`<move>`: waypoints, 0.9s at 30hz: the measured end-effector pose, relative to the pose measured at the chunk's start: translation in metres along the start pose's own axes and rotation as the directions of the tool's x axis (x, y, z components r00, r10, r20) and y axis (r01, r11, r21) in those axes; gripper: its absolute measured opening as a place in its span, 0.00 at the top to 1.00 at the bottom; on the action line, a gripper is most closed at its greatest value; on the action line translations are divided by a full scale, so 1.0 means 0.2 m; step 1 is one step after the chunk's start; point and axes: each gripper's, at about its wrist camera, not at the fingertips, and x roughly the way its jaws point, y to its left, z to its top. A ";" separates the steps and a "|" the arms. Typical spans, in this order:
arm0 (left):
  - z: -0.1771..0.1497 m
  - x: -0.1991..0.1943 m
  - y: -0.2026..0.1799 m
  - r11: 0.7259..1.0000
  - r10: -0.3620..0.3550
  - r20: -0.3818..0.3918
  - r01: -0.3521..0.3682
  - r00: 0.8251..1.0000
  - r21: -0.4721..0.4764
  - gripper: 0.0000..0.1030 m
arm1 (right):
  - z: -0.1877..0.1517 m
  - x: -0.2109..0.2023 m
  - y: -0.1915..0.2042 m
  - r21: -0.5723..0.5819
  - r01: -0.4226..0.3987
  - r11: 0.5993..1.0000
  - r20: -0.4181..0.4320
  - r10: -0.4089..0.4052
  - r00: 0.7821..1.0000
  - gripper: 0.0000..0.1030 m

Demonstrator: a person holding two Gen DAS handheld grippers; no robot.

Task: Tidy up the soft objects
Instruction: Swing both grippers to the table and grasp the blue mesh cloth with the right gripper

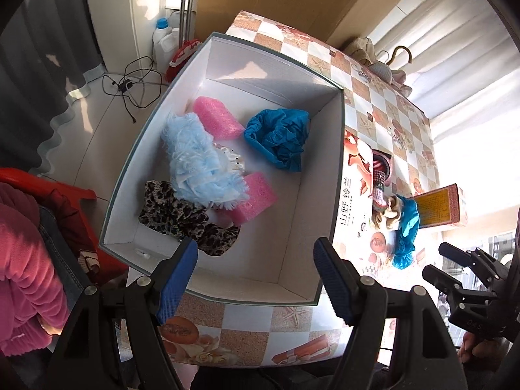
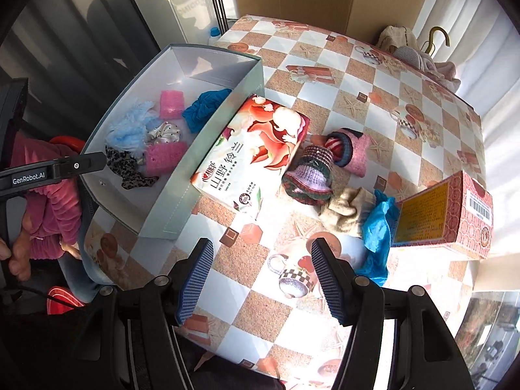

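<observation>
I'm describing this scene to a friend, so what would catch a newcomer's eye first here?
Probably the big white box on the checkered table, holding bright soft things: a fluffy light-blue piece, pink sponges and a blue scrunchie. Next, the knitted pieces and a blue cloth lying outside it, beside the tissue pack.

bare right half of box (image 1: 292,214), tissue pack (image 2: 253,149) against its wall

Soft items (image 1: 201,162) in box (image 1: 336,169) (tissue pack (image 2: 250,149) just right).
</observation>
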 end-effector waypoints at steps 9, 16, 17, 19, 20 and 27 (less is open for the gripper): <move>-0.09 0.08 -0.59 0.939 -0.035 -0.069 0.057 0.997 0.340 0.25 | -0.30 0.09 -0.36 0.203 0.073 0.977 -0.041 -0.066 0.997 0.38; -0.15 0.14 -0.68 0.926 0.013 -0.129 0.036 0.992 0.375 0.25 | -0.26 0.18 -0.34 -0.011 0.224 0.975 0.057 -0.223 0.973 0.38; -0.16 0.14 -0.67 0.927 0.026 -0.134 0.027 0.991 0.374 0.25 | -0.25 0.20 -0.32 -0.058 0.259 0.964 0.077 -0.254 0.964 0.38; -0.19 0.14 -0.66 0.925 0.053 -0.142 0.005 0.989 0.380 0.25 | -0.23 0.24 -0.30 -0.141 0.341 0.930 0.125 -0.325 0.938 0.38; -0.21 0.14 -0.66 0.925 0.065 -0.146 -0.005 0.987 0.381 0.25 | -0.22 0.26 -0.29 -0.169 0.357 0.918 0.140 -0.336 0.931 0.38; -0.27 0.14 -0.65 0.925 0.134 -0.162 -0.064 0.978 0.374 0.25 | -0.17 0.43 -0.26 -0.298 0.489 0.820 0.183 -0.453 0.872 0.43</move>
